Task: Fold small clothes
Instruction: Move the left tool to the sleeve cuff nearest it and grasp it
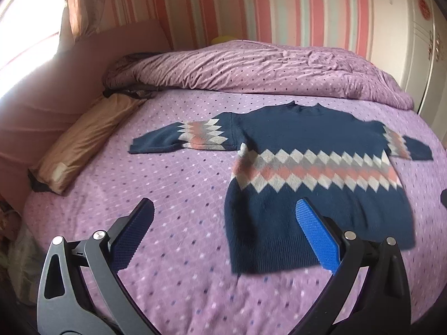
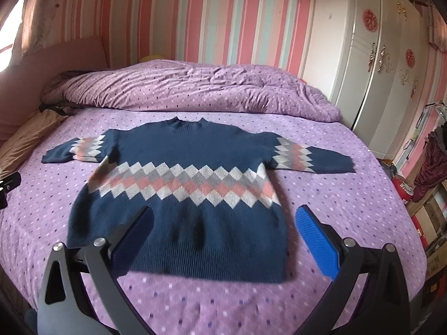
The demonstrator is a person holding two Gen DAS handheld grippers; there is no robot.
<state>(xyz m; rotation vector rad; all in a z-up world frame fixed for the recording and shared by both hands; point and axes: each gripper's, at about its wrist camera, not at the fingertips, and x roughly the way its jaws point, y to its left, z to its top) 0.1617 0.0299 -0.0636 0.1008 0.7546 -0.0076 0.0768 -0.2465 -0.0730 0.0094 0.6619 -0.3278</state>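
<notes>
The sweater [image 2: 178, 178] lies flat in the middle of the bed [image 2: 335, 195], sleeves out, ready for folding. The left claw [image 1: 223, 223] and right claw [image 2: 223, 226] are wide open, holding nothing.

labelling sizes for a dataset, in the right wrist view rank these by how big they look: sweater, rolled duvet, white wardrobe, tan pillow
1. sweater
2. rolled duvet; it lies farther back, so its true rank is unsure
3. white wardrobe, cut off at the frame edge
4. tan pillow, mostly out of frame

One sweater [image 2: 178, 184], two grippers [image 1: 223, 223] [image 2: 223, 229]
</notes>
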